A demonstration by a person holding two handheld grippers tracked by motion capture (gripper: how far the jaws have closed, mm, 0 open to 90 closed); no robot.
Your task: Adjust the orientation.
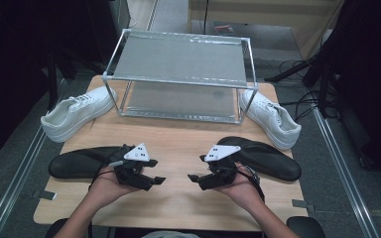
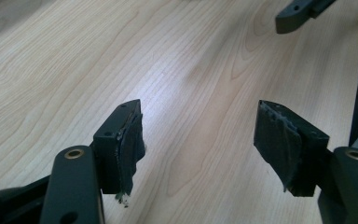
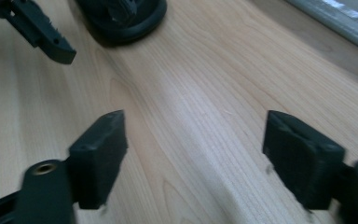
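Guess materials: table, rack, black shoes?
Table: light wood or wood-look laminate, matte; grain lines show in both gripper views. Rack: bright metal frame, probably aluminium, with grey shelves of unclear material. Black shoes: matte black, smooth, maybe leather or synthetic; can't tell.

Looks like a lab or test room here: a bare wooden tabletop (image 1: 178,144) stands on grey carpet, metal floor rails (image 1: 15,183) run along both sides, and cables (image 1: 302,101) trail across the floor at far right beside black stand legs (image 1: 297,69). On the far side of the tabletop stands a plain metal-framed rack (image 1: 178,74).
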